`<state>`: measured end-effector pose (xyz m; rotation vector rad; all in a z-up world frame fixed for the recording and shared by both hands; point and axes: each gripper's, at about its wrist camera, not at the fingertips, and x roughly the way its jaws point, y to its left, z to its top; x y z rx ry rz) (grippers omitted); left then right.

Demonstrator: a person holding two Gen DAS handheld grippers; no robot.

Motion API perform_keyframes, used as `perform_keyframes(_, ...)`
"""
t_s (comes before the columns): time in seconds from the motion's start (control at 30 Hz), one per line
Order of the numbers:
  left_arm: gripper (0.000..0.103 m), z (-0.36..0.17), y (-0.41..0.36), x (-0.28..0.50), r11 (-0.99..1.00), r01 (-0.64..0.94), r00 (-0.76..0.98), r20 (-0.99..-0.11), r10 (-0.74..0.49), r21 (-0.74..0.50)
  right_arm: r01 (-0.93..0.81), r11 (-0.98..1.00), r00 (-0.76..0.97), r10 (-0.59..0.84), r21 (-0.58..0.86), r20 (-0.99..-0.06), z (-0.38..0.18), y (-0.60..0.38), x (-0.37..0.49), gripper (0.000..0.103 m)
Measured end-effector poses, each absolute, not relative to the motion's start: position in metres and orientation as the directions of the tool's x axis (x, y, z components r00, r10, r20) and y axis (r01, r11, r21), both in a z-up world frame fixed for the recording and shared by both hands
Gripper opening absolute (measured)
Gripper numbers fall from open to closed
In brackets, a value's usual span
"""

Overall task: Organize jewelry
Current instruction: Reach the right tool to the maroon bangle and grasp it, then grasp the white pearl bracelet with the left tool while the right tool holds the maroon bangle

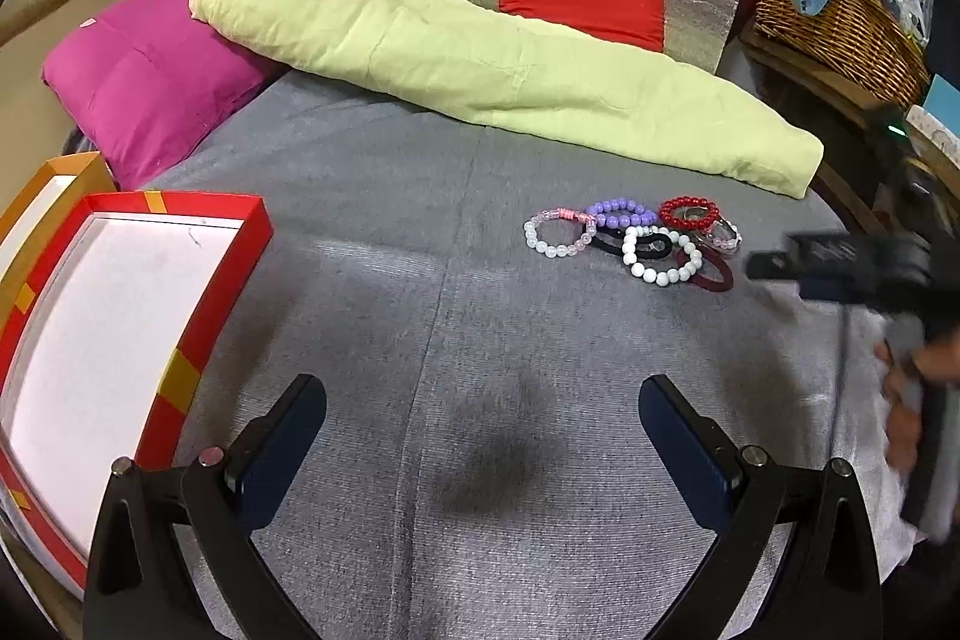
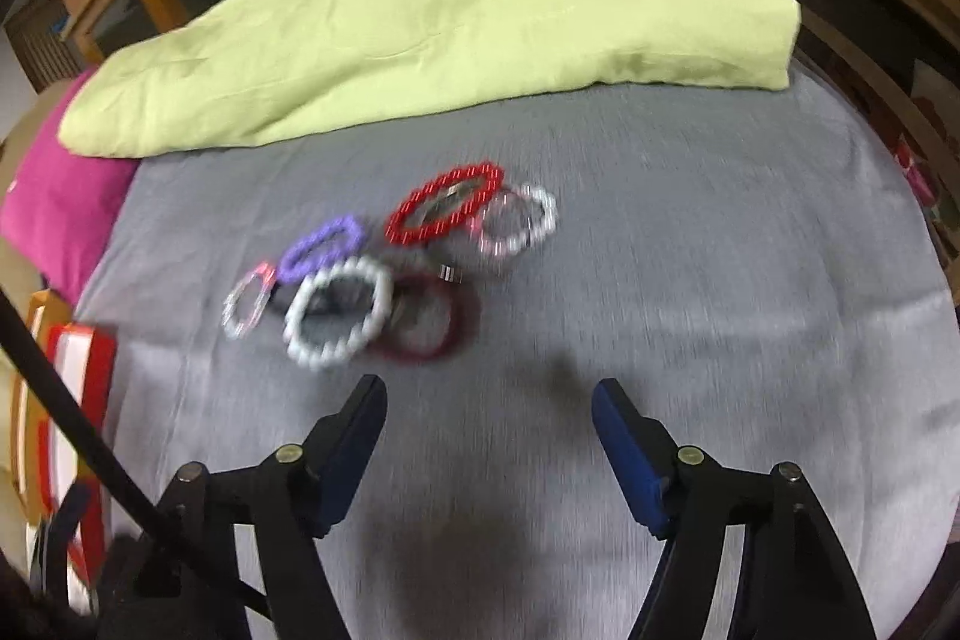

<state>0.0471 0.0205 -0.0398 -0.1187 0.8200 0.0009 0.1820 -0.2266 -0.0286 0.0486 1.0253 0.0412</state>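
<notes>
A cluster of bead bracelets and hair ties lies on the grey bedspread (image 1: 372,292): a white bead bracelet (image 1: 660,256), a purple one (image 1: 621,213), a red one (image 1: 689,213), a clear-pink one (image 1: 558,232) and a dark red band (image 1: 711,271). My left gripper (image 1: 483,400) hovers open over bare fabric, well short of the cluster. A red-rimmed box (image 1: 198,340) with a white floor sits at the left. In the blurred right wrist view my right gripper (image 2: 489,400) stands open, nothing between its fingers, just in front of the white bracelet (image 2: 336,319) and red bracelet (image 2: 447,205).
A lime-green pillow (image 1: 480,64) and a magenta cushion (image 1: 144,82) line the back of the bed. A wicker basket (image 1: 834,22) stands at the back right. An orange lid (image 1: 54,190) lies behind the red box. A person's hand (image 1: 906,400) holds the right gripper's handle.
</notes>
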Motion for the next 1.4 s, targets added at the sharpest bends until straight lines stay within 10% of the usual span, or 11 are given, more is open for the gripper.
perform_keyframes(0.17, 0.103, -0.04, 0.021, 0.049, 0.992, -0.039, 0.681, -0.73, -0.062, -0.122, -0.004, 0.999, 0.458, 0.031, 0.032, -0.889, -0.04, -0.215, 0.217, 0.052)
perform_keyframes(0.23, 0.103, -0.039, 0.021, 0.049, 0.992, -0.037, 0.681, -0.729, -0.062, -0.119, -0.002, 0.999, 0.413, 0.048, 0.052, -0.909, -0.051, -0.214, 0.223, 0.02)
perform_keyframes(0.33, 0.103, -0.038, 0.02, 0.047, 0.994, -0.037, 0.688, -0.724, -0.05, -0.104, -0.018, 0.999, 0.423, 0.053, 0.05, -0.904, -0.051, -0.215, 0.216, 0.005)
perform_keyframes(0.8, 0.103, -0.037, -0.009, 0.09, 0.989, 0.004, 0.636, -0.763, -0.116, -0.147, -0.031, 0.966, 0.525, 0.233, 0.256, -0.818, -0.039, -0.271, 0.121, 0.005)
perform_keyframes(1.27, 0.044, -0.07, -0.078, 0.193, 0.979, -0.061, 0.445, -0.883, -0.148, -0.195, -0.055, 0.929, 0.562, 0.332, 0.366, -0.758, -0.062, -0.282, 0.119, 0.005)
perform_keyframes(1.33, 0.01, -0.071, -0.083, 0.196, 0.985, -0.066, 0.443, -0.889, -0.112, -0.158, -0.061, 0.925, 0.554, 0.345, 0.376, -0.758, -0.065, -0.282, 0.119, 0.005)
perform_keyframes(1.4, 0.009, -0.071, -0.083, 0.194, 0.987, -0.066, 0.442, -0.891, -0.106, -0.15, -0.066, 0.922, 0.553, 0.353, 0.382, -0.755, -0.065, -0.281, 0.118, 0.005)
